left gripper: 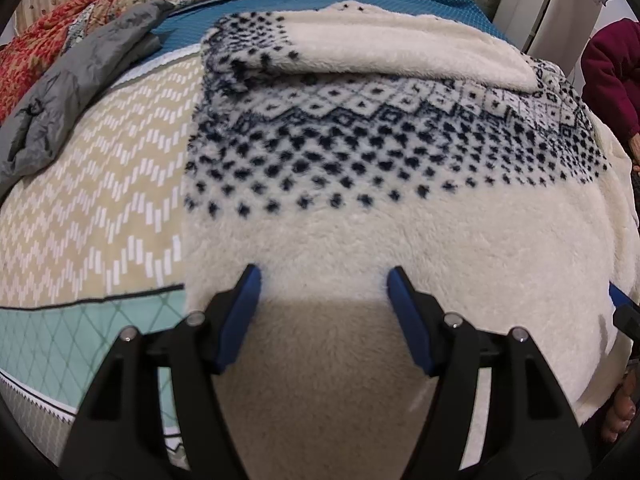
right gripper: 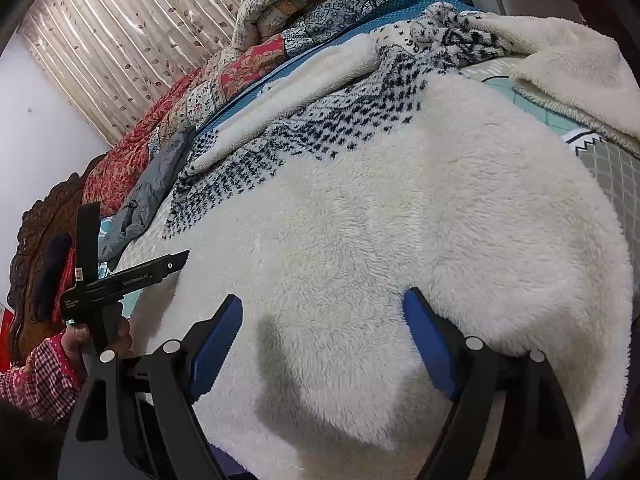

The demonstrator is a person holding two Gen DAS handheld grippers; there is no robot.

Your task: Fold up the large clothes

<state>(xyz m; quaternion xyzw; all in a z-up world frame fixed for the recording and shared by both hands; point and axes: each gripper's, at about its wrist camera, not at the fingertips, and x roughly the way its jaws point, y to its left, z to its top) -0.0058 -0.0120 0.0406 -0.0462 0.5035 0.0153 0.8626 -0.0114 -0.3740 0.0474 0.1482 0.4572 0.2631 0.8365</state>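
Observation:
A cream fleece sweater (left gripper: 360, 232) with a navy diamond and dot pattern lies spread on the bed. One cream sleeve (left gripper: 400, 48) is laid across its patterned chest. My left gripper (left gripper: 323, 276) is open, its blue pads (left gripper: 240, 312) resting apart on the plain cream lower part near the left edge. My right gripper (right gripper: 324, 298) is also open over the same cream fleece (right gripper: 400, 220), with only flat fabric between its fingers (right gripper: 430, 332). In the right wrist view, one of the left gripper's fingers (right gripper: 160, 267) shows at the left, held by a hand (right gripper: 80, 338). The other sleeve (right gripper: 580, 72) lies bunched at the far right.
A grey garment (left gripper: 68, 92) lies left of the sweater on the beige zigzag sheet (left gripper: 100, 200). A red patchwork quilt (left gripper: 48, 40) is piled along the far side. A dark red sleeve (left gripper: 612, 72) and a bare foot (left gripper: 622, 412) are at the right. A carved headboard (right gripper: 44, 240) and a curtain (right gripper: 120, 40) stand behind.

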